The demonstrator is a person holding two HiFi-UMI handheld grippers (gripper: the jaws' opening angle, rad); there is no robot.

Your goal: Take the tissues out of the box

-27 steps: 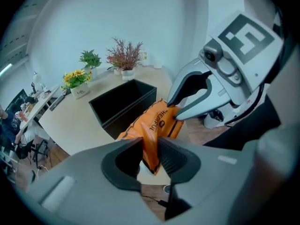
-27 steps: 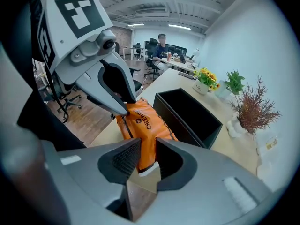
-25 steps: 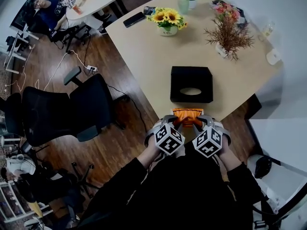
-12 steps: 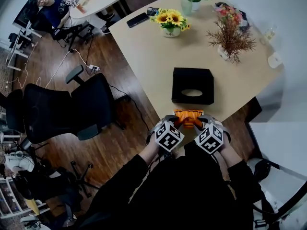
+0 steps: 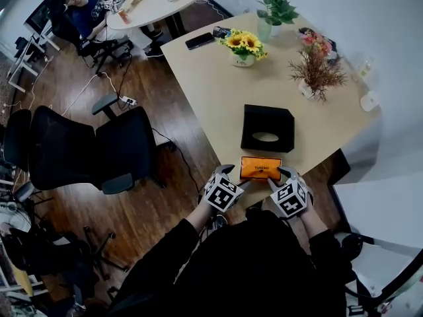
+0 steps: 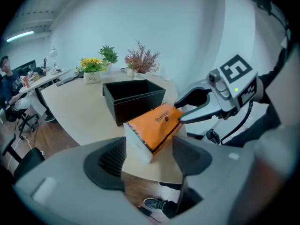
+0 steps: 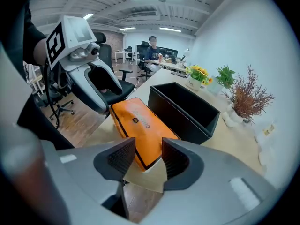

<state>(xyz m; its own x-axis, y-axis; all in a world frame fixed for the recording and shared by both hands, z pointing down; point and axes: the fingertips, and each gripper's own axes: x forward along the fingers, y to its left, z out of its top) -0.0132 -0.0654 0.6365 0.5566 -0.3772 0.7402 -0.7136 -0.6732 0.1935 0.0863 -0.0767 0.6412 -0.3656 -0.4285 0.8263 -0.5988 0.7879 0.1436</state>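
Observation:
The orange tissue pack lies flat on the tan table, near its front edge and outside the black tissue box just behind it. My left gripper is at the pack's left end. Its jaws are opening wide, and the pack's white end sits loose between them, clear of the pads. My right gripper is at the right end. Its jaws are opening too, with the pack's corner between them. In the right gripper view the box stands open-topped and dark inside.
At the table's far side stand a sunflower pot, a dried-flower vase, a green plant and a phone. A black office chair stands left on the wood floor. A person sits at a far table.
The pack was pinched between both grippers at the table's edge; now it lies flat on the table, label up. Both grippers' jaws have spread, the left one widely.

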